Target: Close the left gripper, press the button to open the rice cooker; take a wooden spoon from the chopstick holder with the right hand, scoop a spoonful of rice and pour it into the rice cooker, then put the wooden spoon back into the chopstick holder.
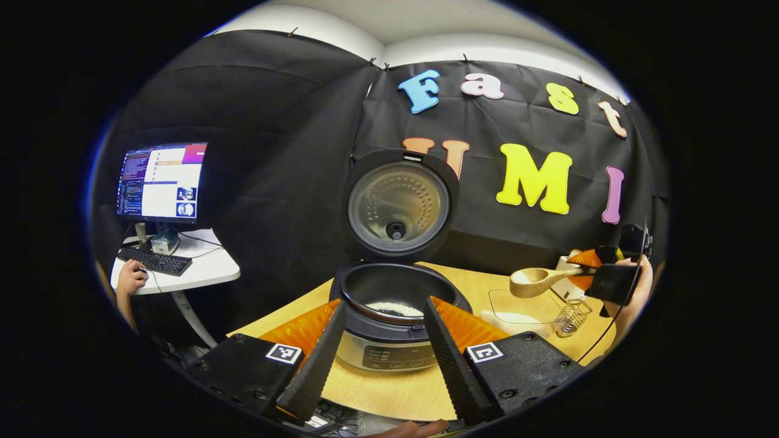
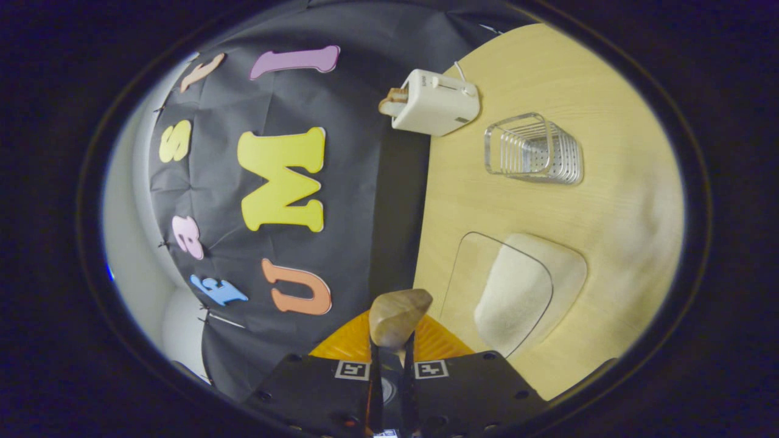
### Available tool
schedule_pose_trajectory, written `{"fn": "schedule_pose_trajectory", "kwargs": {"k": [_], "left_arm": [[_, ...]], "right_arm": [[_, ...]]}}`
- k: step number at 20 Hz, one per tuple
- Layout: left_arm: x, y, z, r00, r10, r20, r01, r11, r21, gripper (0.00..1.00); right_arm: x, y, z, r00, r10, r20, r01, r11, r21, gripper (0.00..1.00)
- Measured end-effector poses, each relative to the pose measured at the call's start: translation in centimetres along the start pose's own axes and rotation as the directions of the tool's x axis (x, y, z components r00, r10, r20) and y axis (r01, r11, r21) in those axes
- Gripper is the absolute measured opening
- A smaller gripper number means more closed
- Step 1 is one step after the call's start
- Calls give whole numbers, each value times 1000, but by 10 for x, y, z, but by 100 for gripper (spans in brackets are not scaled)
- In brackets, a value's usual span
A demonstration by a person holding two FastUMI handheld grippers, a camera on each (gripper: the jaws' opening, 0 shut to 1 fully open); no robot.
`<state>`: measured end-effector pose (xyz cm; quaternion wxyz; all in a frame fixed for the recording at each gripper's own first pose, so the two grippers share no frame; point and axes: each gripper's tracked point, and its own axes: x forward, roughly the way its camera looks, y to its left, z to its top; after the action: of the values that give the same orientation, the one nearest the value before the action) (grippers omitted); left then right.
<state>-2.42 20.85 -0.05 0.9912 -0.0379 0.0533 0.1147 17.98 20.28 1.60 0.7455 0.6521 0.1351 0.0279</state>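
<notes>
The rice cooker [image 1: 389, 340] stands open in the left gripper view, lid [image 1: 398, 207] upright, with white rice in its dark pot. My left gripper [image 1: 384, 301] is open in front of it, one finger on each side of the cooker's front. Farther right, my right gripper [image 1: 599, 277] holds the wooden spoon [image 1: 535, 281] level by its handle, above the clear rice container [image 1: 517, 310] and the clear chopstick holder [image 1: 572, 316]. In the right gripper view, my right gripper [image 2: 389, 347] is shut on the spoon [image 2: 398, 316], near the rice container [image 2: 517, 292]; the chopstick holder [image 2: 532, 149] lies beyond.
A white toaster [image 2: 435, 102] sits by the booth wall at the back of the wooden table [image 2: 584, 73]. To the left of the booth, a white side table [image 1: 201, 267] carries a monitor [image 1: 161, 179] and a keyboard [image 1: 155, 261], with a person's hand [image 1: 131, 280] on it.
</notes>
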Motion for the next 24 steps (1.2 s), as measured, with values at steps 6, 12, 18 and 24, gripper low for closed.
{"fn": "schedule_pose_trajectory", "kwargs": {"k": [6, 12, 18, 24], "left_arm": [[-6, 2, 2, 999, -44, 15, 43, 998, 44, 83], [-8, 8, 0, 999, -52, 15, 51, 997, 65, 83], [-7, 21, -5, 1000, -29, 0, 29, 997, 73, 83], [-7, 23, -5, 1000, -25, 1, 25, 996, 84, 83]], "right_arm": [[10, 26, -58, 998, 9, -70, -14, 998, -68, 12], [32, 49, -132, 991, -20, -135, -15, 967, -255, 14], [46, 58, -184, 985, -64, -158, -15, 891, -454, 11], [63, 56, -206, 988, -94, -124, -17, 728, -685, 12]]}}
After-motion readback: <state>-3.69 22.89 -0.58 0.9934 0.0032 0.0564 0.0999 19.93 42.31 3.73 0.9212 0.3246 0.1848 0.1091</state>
